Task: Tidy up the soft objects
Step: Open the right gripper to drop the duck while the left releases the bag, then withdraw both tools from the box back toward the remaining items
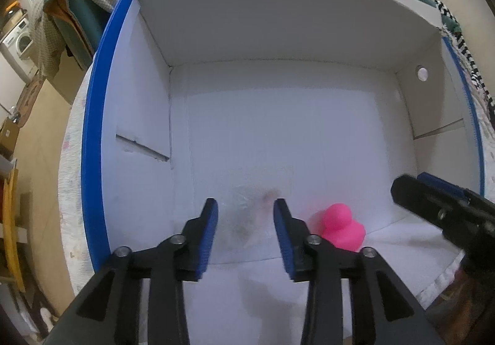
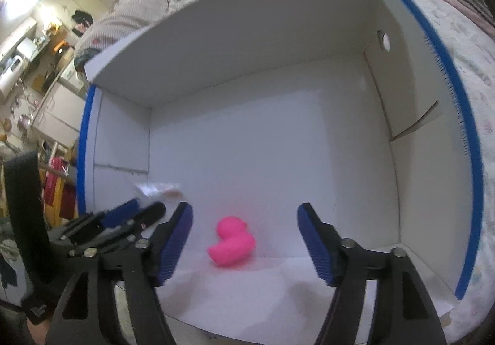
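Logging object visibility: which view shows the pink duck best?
The right wrist view: the pink duck sits whole between the open fingers. In the left wrist view it is off-centre, partly hidden behind the left gripper's finger.

We can't read any txt, labels, brands or nos. anywhere; far room stuff's too small & blurry.
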